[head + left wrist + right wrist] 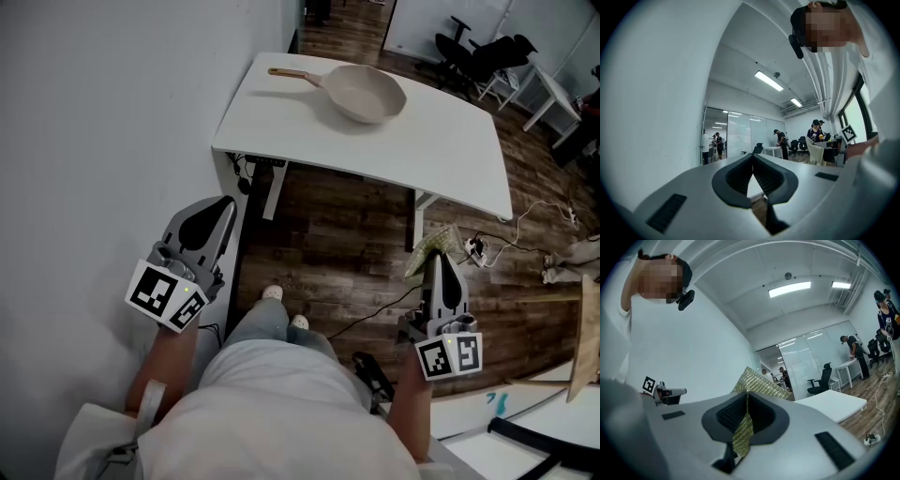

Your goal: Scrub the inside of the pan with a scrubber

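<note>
Right claw (747,397) pinches a gold-mesh scrubber (764,383) — left claw (753,159) closed, empty — beige pan (366,94) on white table (450,150).

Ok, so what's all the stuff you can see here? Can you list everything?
pan: one, cream with a brownish handle, on the table
table: one, white, in front of the person
scrubber: one, yellow-green mesh, pinched in the right gripper
office chairs: at least two, black, far right corner
power strip: one, white, on the floor beside the table, with cables
floor: one, dark brown wood, under everything
other people: several, far across the room, seen in the gripper views
shoes: two, white, the person's own, on the floor
left gripper: one, grey, shut and empty
right gripper: one, grey, shut on the scrubber
</note>
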Demonstrator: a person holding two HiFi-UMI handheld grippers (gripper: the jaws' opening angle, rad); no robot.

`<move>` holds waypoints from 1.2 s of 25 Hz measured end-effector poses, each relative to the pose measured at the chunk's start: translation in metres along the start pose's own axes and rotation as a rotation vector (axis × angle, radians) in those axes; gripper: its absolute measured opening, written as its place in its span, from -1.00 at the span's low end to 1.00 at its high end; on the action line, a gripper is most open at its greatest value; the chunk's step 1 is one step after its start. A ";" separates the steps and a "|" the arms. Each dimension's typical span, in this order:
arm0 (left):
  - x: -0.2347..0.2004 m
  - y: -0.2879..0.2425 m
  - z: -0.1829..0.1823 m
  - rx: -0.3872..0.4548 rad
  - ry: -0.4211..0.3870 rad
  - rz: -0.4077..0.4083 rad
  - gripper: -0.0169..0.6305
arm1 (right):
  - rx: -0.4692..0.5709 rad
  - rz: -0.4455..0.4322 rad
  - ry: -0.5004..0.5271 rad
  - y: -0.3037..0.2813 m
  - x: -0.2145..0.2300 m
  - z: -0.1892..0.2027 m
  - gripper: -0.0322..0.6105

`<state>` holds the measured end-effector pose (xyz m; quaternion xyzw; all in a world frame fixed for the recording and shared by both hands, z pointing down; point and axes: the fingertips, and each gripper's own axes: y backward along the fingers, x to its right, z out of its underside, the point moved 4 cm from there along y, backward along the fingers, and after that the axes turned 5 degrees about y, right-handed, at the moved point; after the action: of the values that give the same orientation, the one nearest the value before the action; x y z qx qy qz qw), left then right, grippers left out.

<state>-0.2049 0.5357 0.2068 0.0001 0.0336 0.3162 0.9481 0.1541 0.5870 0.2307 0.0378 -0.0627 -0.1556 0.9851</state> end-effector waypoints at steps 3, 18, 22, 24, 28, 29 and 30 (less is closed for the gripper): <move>-0.001 -0.003 0.000 0.004 0.001 -0.007 -0.91 | -0.004 -0.008 0.006 -0.002 0.002 -0.001 -0.82; -0.003 -0.021 0.011 -0.006 0.025 0.002 -0.91 | -0.011 -0.019 0.016 -0.014 0.004 -0.003 -0.82; -0.005 -0.027 0.010 0.004 0.025 0.005 -0.91 | -0.009 -0.018 0.017 -0.017 0.007 -0.002 -0.82; -0.003 -0.028 0.011 0.000 0.025 0.010 -0.91 | -0.008 -0.016 0.014 -0.017 0.007 -0.002 -0.82; -0.003 -0.032 0.013 -0.009 0.027 0.013 -0.91 | -0.004 -0.012 0.008 -0.017 0.009 -0.002 -0.82; -0.004 -0.034 0.014 -0.009 0.028 0.014 -0.91 | -0.004 -0.009 0.008 -0.017 0.010 -0.001 -0.82; -0.005 -0.036 0.014 -0.009 0.028 0.016 -0.91 | -0.004 -0.006 0.008 -0.017 0.011 -0.001 -0.82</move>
<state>-0.1861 0.5043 0.2203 -0.0086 0.0455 0.3239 0.9449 0.1596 0.5671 0.2296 0.0365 -0.0584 -0.1585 0.9850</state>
